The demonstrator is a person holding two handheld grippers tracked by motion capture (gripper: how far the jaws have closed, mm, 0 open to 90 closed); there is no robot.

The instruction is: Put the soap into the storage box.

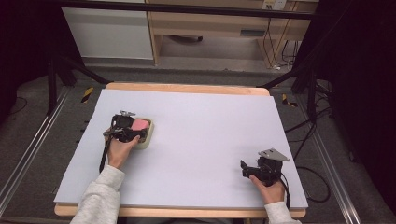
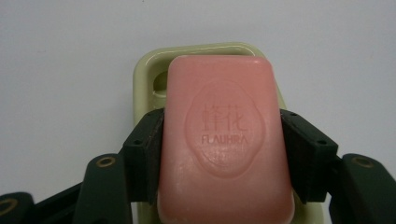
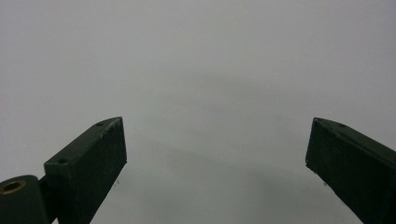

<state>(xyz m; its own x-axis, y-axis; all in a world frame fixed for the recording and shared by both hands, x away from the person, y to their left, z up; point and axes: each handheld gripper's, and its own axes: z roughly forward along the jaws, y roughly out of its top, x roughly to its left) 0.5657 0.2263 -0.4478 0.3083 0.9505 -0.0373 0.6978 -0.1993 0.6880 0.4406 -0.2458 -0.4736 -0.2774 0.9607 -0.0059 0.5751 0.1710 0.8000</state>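
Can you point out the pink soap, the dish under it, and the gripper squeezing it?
pink soap (image 2: 224,140), left gripper view, stamped top face.
soap dish (image 2: 144,70), left gripper view, rim corner.
left gripper (image 2: 222,156), left gripper view, between jaws.

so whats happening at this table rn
A person works two handheld grippers at a table. The left gripper has its fingers clamped on the sides of a pink soap bar, which sits over a pale green soap dish. The right gripper rests open over bare table, apart from them.
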